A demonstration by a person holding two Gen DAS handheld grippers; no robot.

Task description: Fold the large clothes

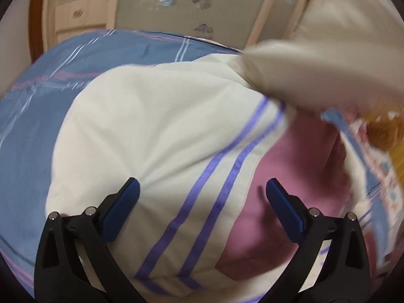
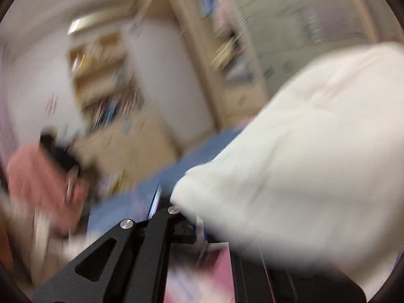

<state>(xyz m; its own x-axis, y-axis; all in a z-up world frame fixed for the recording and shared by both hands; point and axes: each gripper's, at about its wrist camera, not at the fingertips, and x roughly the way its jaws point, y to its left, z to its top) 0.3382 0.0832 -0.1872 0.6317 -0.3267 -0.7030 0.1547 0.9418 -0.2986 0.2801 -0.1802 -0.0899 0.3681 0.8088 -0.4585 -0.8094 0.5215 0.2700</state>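
From the left wrist, the left gripper (image 1: 202, 189) hangs over the bed with its jaws spread wide and nothing between the blue pads (image 1: 121, 209). Below it lies the garment (image 1: 156, 131), cream cloth with two purple stripes (image 1: 214, 176) running up from the lower edge toward the right, spread on a blue checked sheet (image 1: 38, 101). One pad is over the cream cloth and the other over a pink panel (image 1: 298, 156) just to the right of the stripes; whether that panel belongs to the garment cannot be told. At the upper right a blurred fold of cream cloth (image 1: 315, 75) is lifted off the bed and reaches out of view. Wooden cabinets (image 1: 75, 12) stand behind the bed. From the right wrist, the picture is heavily smeared. The right gripper (image 2: 192, 227) has its jaws closed on the garment's cream cloth, which bulges from the fingers up and to the right, covering much of that side. The sheet shows as a blue band behind it. To the left is a pink blur (image 2: 43, 181) and, beyond, shelves (image 2: 106, 80) against a pale wall.
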